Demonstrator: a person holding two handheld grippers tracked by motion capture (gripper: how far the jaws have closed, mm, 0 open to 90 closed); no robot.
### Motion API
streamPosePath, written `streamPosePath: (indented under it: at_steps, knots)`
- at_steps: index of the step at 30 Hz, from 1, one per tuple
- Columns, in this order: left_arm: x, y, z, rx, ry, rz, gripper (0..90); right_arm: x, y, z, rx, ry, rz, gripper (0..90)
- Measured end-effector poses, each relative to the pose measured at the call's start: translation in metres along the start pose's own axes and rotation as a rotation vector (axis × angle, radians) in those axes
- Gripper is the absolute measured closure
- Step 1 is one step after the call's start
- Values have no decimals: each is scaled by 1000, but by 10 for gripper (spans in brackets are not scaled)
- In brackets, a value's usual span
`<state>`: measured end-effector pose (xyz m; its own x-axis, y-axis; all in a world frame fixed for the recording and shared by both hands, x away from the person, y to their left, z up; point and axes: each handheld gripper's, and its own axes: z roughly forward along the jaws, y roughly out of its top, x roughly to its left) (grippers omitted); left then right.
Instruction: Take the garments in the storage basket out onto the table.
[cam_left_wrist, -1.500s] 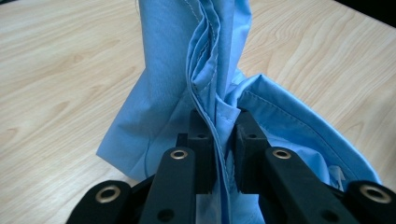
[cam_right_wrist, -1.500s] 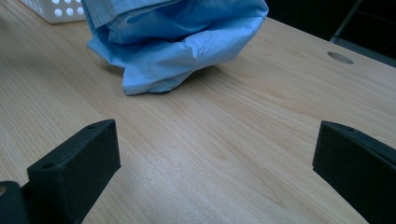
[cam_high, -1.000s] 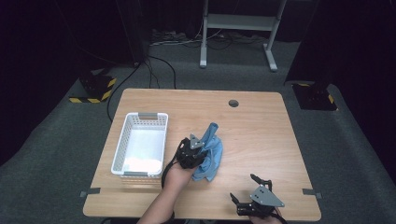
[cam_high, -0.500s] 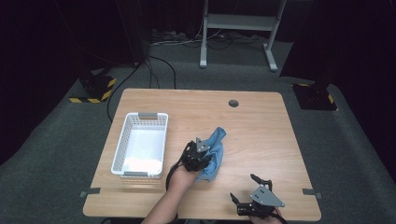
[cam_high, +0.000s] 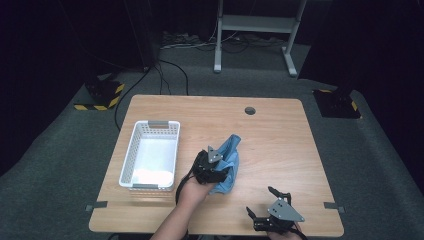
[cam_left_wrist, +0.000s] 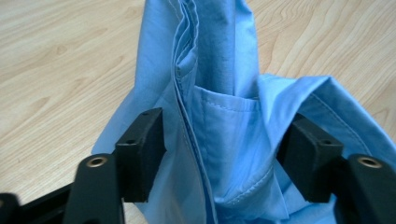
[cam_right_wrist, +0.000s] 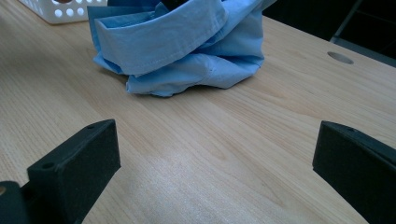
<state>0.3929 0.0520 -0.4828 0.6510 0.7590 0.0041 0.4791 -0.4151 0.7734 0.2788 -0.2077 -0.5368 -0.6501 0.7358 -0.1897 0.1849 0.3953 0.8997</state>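
A crumpled light-blue shirt (cam_high: 232, 152) lies in the middle of the wooden table (cam_high: 280, 135). My left gripper (cam_high: 223, 170) sits on its near left side. In the left gripper view the shirt's folds (cam_left_wrist: 224, 116) stand between the two black pads (cam_left_wrist: 140, 149), which are spread apart and not squeezing them. The jaws have just been opening. My right gripper (cam_high: 260, 201) rests near the table's front edge, open and empty. In the right gripper view its open jaws (cam_right_wrist: 215, 154) face the shirt (cam_right_wrist: 177, 42) across bare wood.
A white perforated basket (cam_high: 129, 155) stands left of the shirt, and its corner shows in the right gripper view (cam_right_wrist: 60, 9). A round cable hole (cam_high: 250, 110) is at the table's back. Cables and a grey stand sit on the floor behind.
The left gripper's jaws have spread apart around the shirt. The shirt, lifted into a peak earlier, has sunk lower onto the table. The right gripper has not moved.
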Motion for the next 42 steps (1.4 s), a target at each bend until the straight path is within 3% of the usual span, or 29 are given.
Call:
streamPosePath:
  at_steps: [9, 13, 24, 42]
  knots:
    - [3, 0, -10, -35, 32, -4, 121, 0, 0, 0, 0, -1, -2, 3]
    - [5, 0, -15, -50, 21, -4, 74, 0, 0, 0, 2, -1, -4, 3]
    - [9, -2, -36, -87, 32, -4, 57, 1, 0, 0, 4, -3, -7, 3]
    - [3, -9, -46, -97, 29, 22, 57, 1, 0, 1, 7, -6, -11, 3]
